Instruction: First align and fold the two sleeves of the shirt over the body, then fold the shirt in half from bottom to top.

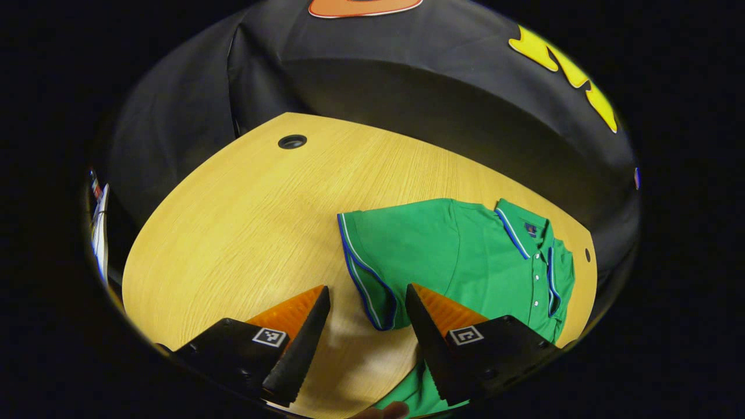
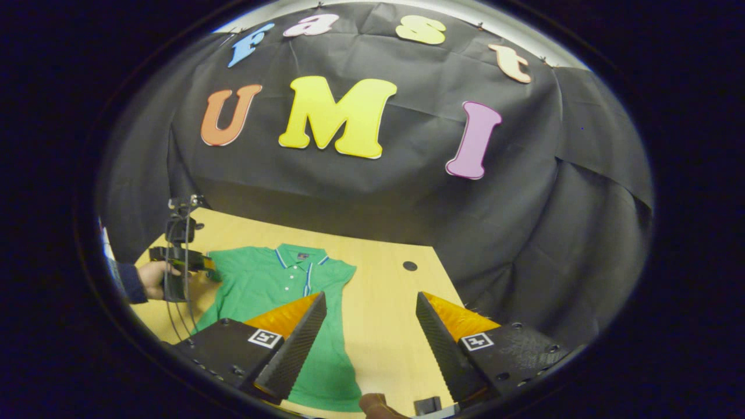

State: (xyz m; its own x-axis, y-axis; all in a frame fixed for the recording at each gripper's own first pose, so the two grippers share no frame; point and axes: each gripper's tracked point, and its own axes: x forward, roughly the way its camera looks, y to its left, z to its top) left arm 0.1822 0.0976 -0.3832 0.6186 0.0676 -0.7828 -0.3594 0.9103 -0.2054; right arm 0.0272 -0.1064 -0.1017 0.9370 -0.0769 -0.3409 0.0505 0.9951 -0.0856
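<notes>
A green polo shirt (image 1: 465,256) with blue-and-white trim lies flat on the wooden table (image 1: 244,233), collar toward the far wall. In the left gripper view its near sleeve (image 1: 366,273) spreads out toward my left gripper (image 1: 366,297), which hovers open just above the sleeve's cuff with nothing between its fingers. In the right gripper view the shirt (image 2: 273,285) lies left of centre, its right sleeve looks folded onto the body, and my right gripper (image 2: 369,305) stands open over bare table beside the shirt's right edge. The left gripper (image 2: 177,256) and the hand holding it appear at the shirt's far-left sleeve.
A round cable hole (image 1: 292,141) sits in the table's far left corner in the left gripper view; another hole (image 2: 410,266) lies past the shirt in the right gripper view. The black cloth wall closes the back and sides. Bare wood stretches left of the shirt.
</notes>
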